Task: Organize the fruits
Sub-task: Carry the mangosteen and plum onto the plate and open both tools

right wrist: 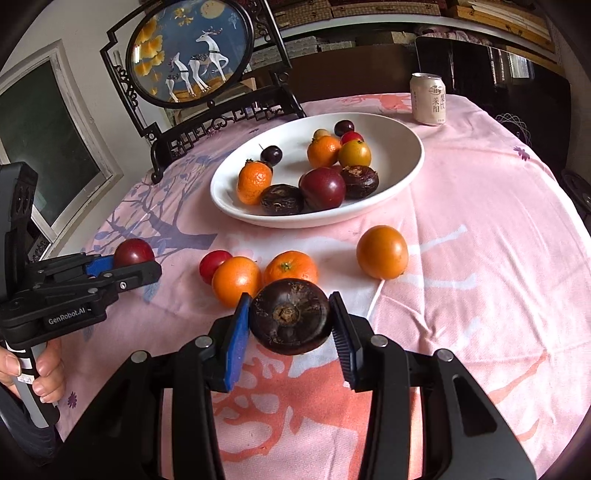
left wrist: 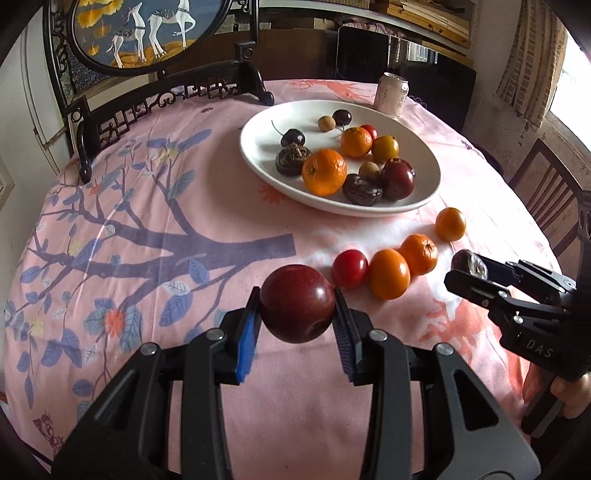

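Note:
My left gripper (left wrist: 296,295) is shut on a dark red plum (left wrist: 297,314), held just above the cloth. My right gripper (right wrist: 290,299) is shut on a dark brown water chestnut (right wrist: 290,321), also lifted off the table. Each gripper shows in the other view: the left gripper (right wrist: 136,258) with its plum (right wrist: 131,251) at the left, the right gripper (left wrist: 465,264) at the right. On the cloth between them lies a row of fruit: a red tomato (left wrist: 349,267), an orange fruit (left wrist: 389,273), a tangerine (left wrist: 419,254) and another orange fruit (left wrist: 450,223).
A white oval plate (left wrist: 258,162) behind the row holds several fruits: tangerines, plums, cherries, water chestnuts. A drink can (left wrist: 391,94) stands at the table's far edge. A carved dark stand with a round deer picture (left wrist: 147,29) occupies the back left. A hand (right wrist: 44,369) grips the left handle.

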`<state>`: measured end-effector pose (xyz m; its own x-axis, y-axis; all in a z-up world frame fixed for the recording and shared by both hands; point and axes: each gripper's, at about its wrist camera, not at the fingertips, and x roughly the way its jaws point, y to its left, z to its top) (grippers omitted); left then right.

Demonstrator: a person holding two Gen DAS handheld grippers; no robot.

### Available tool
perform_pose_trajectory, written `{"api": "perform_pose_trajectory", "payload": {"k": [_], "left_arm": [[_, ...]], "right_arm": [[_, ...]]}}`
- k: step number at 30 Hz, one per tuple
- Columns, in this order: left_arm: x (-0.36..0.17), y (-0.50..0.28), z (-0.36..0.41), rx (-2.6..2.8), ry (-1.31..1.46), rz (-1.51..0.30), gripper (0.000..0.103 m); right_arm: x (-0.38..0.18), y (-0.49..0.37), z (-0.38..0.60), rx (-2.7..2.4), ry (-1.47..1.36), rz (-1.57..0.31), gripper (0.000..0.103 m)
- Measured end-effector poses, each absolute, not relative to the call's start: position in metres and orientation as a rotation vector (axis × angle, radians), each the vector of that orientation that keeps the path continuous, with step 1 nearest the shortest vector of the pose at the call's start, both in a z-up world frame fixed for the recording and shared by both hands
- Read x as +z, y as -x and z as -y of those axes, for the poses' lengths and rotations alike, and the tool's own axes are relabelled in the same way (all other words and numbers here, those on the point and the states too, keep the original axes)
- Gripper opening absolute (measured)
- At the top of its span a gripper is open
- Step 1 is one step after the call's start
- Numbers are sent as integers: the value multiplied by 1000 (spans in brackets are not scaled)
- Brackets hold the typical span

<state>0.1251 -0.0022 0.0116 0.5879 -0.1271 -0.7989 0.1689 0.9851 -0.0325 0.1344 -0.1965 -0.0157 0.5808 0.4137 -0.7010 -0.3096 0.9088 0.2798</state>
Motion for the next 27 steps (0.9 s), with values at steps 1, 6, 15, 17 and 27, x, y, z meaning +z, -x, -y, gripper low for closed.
{"api": "perform_pose_trajectory", "payload": {"k": [1,6,15,17,27], "left_arm": [[14,-130,4,-167,-49,-928,38],[27,-160,16,-181,-43,-917,38],[35,-241,34,-116,-25,-919,38],[34,-254,36,-93,-35,-911,38],[46,-266,26,-27,33,-826,78]], "right_arm": [[-14,-135,196,428,-136,-854,43],[13,-145,189,438,-68,-809,43],[27,-214,171,400,2,-746,42],[23,-229,169,404,-6,-756,42],[22,-242,174,382,-25,-706,65]]}}
